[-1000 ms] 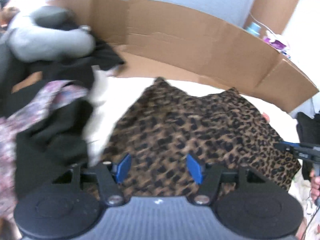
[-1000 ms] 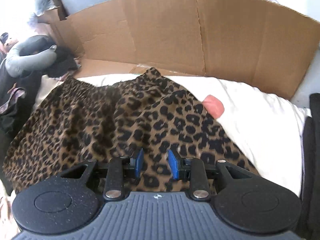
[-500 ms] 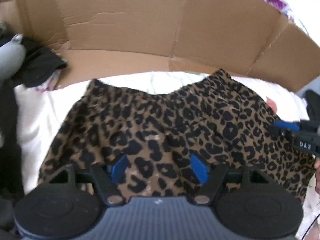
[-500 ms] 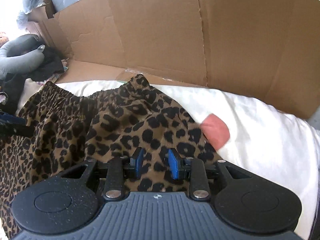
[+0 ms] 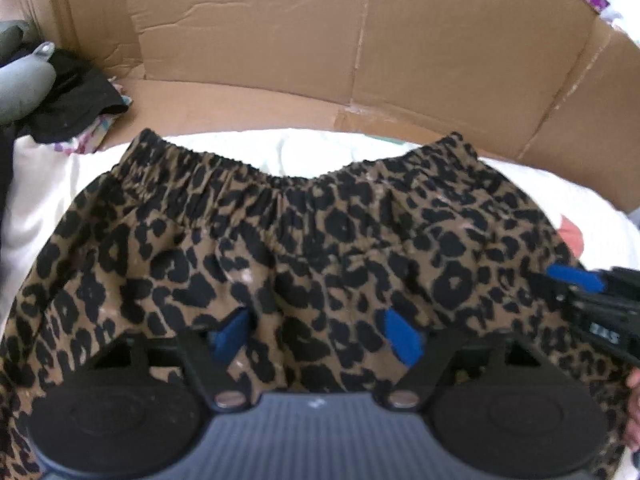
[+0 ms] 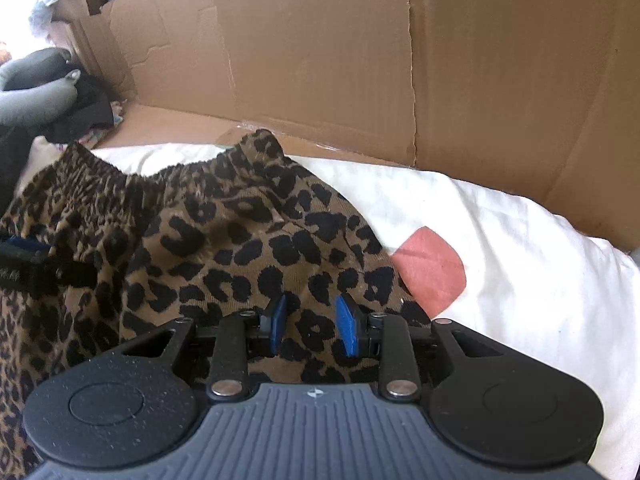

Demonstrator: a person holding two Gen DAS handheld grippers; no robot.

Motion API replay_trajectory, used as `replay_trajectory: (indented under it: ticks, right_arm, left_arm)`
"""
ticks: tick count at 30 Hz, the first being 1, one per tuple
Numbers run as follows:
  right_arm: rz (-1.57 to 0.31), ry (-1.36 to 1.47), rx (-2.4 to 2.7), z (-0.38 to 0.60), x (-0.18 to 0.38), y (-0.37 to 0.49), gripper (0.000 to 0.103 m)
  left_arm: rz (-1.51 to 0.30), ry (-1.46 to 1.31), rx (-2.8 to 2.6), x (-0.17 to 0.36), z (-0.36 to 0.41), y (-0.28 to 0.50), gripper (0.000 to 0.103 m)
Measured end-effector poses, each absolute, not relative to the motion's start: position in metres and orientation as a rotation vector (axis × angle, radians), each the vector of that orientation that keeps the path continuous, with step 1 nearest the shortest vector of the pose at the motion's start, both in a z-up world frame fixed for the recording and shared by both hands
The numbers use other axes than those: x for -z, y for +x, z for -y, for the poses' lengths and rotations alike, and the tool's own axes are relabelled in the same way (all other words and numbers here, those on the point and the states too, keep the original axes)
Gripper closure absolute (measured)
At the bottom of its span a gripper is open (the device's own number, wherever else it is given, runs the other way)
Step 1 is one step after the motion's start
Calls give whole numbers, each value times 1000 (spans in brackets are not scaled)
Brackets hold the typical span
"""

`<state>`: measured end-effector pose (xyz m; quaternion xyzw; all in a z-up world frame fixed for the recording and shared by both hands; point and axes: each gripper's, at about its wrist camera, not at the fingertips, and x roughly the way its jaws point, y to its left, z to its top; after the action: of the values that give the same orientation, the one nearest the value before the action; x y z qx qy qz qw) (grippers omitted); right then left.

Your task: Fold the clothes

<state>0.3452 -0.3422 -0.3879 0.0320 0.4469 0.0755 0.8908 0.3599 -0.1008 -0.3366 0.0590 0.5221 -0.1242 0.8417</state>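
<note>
Two grippers: both are hovering low over one garment, each in the lower middle of its own wrist view.
Garment: the brown corduroy skirt with black leopard spots and a gathered elastic waistband (image 5: 304, 240) is lying spread on a white padded cloth surface (image 6: 500, 248); its waistband is sitting toward the top of the frame, its hem is running out under both cameras.
Left gripper (image 5: 316, 334): its blue-padded jaws are closing, standing wide apart with leopard fabric between and beneath them; the pads are not pressing on it, so nothing is being held.
Right gripper (image 6: 310, 326): its jaws are standing partly apart over the skirt's right side; whether the pads are nipping a ridge of cloth or only framing it, I cannot tell.
Backdrop: a creased brown cardboard sheet (image 5: 360, 40) is standing behind the surface; a dark clothes pile with a grey padded item (image 5: 52, 92) is sitting at the upper left.
Pink patch (image 6: 432, 270): it is peeking out just beside the skirt's right edge.
Risk, left: closing on flat cloth is likely catching one layer only, so the fold would be dragging crooked.
Risk, right: an uneven grip between the two sides is likely twisting the skirt and bunching the gathers.
Risk, surface: pads biting too deep may be lifting the white cloth along with the skirt.
</note>
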Motion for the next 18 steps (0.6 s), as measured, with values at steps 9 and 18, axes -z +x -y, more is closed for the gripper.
replay_trajectory:
  ticks: [9, 18]
  right_arm:
    - [-938, 56, -100, 359, 389, 353, 75]
    - [-891, 105, -103, 355, 363, 348, 79]
  left_arm:
    - [-1115, 176, 264, 344, 91, 366, 47]
    - [-1047, 171, 374, 305, 80, 357, 58]
